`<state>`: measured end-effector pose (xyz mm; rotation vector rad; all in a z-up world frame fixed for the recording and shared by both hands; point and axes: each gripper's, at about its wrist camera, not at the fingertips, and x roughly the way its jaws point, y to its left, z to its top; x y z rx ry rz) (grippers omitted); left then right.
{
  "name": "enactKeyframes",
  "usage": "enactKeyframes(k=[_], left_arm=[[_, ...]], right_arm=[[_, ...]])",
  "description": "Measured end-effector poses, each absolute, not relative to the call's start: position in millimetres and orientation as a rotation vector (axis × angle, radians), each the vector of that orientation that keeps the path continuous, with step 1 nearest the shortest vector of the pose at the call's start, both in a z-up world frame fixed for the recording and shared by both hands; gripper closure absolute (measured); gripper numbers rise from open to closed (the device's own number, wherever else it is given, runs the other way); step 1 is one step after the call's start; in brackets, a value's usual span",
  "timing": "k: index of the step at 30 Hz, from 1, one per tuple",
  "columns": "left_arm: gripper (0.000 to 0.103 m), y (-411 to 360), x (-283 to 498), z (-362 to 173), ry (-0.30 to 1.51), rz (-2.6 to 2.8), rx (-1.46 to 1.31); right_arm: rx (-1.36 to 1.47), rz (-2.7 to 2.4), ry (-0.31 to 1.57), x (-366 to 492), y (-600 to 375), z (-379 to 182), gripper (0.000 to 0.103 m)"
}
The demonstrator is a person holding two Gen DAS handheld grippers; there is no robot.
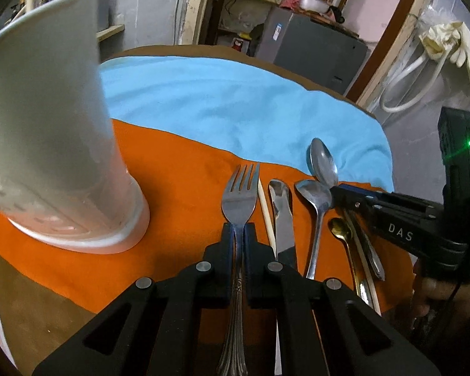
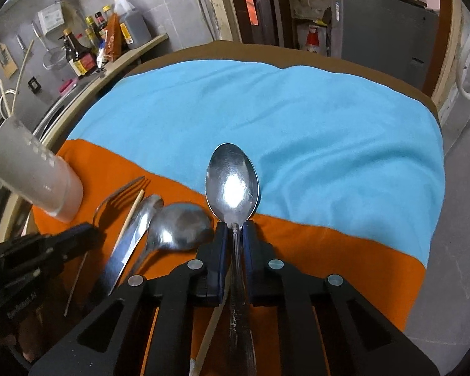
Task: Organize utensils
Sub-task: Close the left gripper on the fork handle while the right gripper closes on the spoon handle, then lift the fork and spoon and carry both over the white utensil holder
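My left gripper point(image 1: 238, 230) is shut on a steel fork point(image 1: 239, 195) by its neck, tines pointing away, over the orange cloth point(image 1: 172, 172). A white utensil holder point(image 1: 47, 144) stands close at its left. My right gripper point(image 2: 234, 228) is shut on a large steel spoon point(image 2: 232, 181) by its neck; it shows in the left wrist view point(image 1: 322, 161) too. On the orange cloth lie a chopstick point(image 1: 266, 213), a table knife point(image 1: 282, 216), another spoon point(image 1: 316, 200) and a small gold spoon point(image 1: 340, 230).
A blue cloth point(image 2: 266, 109) covers the far part of the round brown table point(image 2: 329, 59). A shelf with sauce bottles point(image 2: 103, 34) runs along the wall at left. A grey cabinet point(image 1: 310, 44) stands beyond the table.
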<state>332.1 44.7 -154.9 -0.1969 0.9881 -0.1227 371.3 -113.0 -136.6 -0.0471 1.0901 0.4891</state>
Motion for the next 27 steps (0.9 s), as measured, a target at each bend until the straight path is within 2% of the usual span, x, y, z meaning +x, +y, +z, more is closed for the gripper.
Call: enactKeyframes(k=[8, 12, 19, 27], left_arm=[[0.099, 42.5, 335.0, -153.6, 1.031, -0.098, -0.16], [0.1, 45.9, 331.2, -154.0, 1.014, -0.11, -0.21], [0.1, 52.5, 297.7, -139.6, 0.891, -0.18, -0.265], [0.1, 51.1, 268.0, -110.5, 0.719, -0.21, -0.286]], right_arm=[[-0.122, 0.505, 1.137, 367.1, -104.4, -134.2, 0.095], [-0.105, 0.496, 1.114, 366.4, -105.3, -134.9, 0.099], [0.175, 0.521, 0.969, 341.2, -141.1, -134.4, 0.099], [0.274, 0.547, 0.73, 305.8, -157.9, -103.7, 0.099]])
